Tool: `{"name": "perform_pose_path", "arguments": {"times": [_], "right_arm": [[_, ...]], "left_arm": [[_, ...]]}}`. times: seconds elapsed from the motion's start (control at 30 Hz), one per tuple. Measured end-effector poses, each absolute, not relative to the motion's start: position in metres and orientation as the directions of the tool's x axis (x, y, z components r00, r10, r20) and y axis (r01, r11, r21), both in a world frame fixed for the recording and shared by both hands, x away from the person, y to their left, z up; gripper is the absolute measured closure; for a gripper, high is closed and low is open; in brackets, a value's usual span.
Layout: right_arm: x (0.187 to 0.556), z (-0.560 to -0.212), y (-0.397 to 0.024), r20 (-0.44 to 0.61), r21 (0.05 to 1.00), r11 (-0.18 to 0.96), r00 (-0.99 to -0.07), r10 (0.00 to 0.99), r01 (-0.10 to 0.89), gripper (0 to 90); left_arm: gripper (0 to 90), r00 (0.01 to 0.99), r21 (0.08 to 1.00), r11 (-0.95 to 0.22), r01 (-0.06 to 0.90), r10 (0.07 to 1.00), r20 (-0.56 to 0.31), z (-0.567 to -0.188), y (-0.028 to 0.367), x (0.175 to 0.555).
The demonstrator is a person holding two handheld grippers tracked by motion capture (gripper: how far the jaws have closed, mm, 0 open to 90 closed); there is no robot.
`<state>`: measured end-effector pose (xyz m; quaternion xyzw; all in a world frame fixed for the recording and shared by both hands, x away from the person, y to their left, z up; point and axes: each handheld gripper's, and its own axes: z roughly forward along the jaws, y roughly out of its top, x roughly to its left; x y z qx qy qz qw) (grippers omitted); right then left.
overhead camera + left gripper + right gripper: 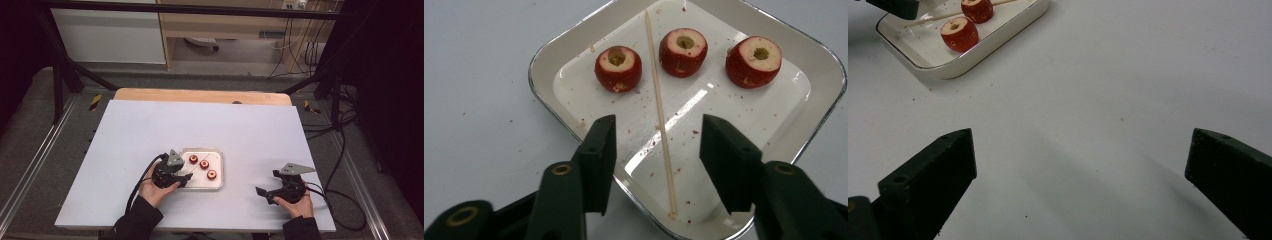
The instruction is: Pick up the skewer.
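At the near edge of the white table [150, 130], seen from above, two hands each hold a black gripper. The left gripper [658, 145] sits at the near left corner of a white tray [549, 55]; the right gripper [1080, 165] rests well apart from it on bare table, to the tray's right.

Left gripper view: the jaws stand part-way apart, with a thin wooden skewer [659, 115] lying between them, untouched by either pad. No grip is made. The skewer lies flat in the tray, running from the near rim toward the far side, a detail that is faint from above.

Beyond the jaws, three cored red fruit pieces [684, 46] stand in a row across the tray, holes upward. Red crumbs are scattered over tray and table.

Right gripper view: jaws wide, nothing between them. Farther off, the tray appears with two of the fruit pieces and the skewer.
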<state>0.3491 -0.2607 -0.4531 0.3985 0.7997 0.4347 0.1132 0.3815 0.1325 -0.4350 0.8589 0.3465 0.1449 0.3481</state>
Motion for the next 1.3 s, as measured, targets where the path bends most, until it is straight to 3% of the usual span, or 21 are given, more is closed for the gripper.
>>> {"name": "perform_pose_path", "arguments": {"times": [0.57,0.97,1.3], "right_arm": [[0.349,-0.453,-0.261,0.164,0.785,0.307,-0.658,0.735,0.539,0.6],[0.349,-0.453,-0.261,0.166,0.784,0.308,-0.659,0.734,0.540,0.7],[0.349,-0.454,-0.261,0.166,0.784,0.309,-0.661,0.732,0.539,0.7]], "left_arm": [[78.9,0.697,0.707,-0.487,0.513,0.717,-0.011,-0.446,0.128,0.380],[86.9,0.680,0.713,-0.473,0.518,0.734,-0.007,-0.447,0.125,0.377],[88.4,0.674,0.724,-0.455,0.519,0.738,-0.019,-0.449,0.127,0.376]]}}
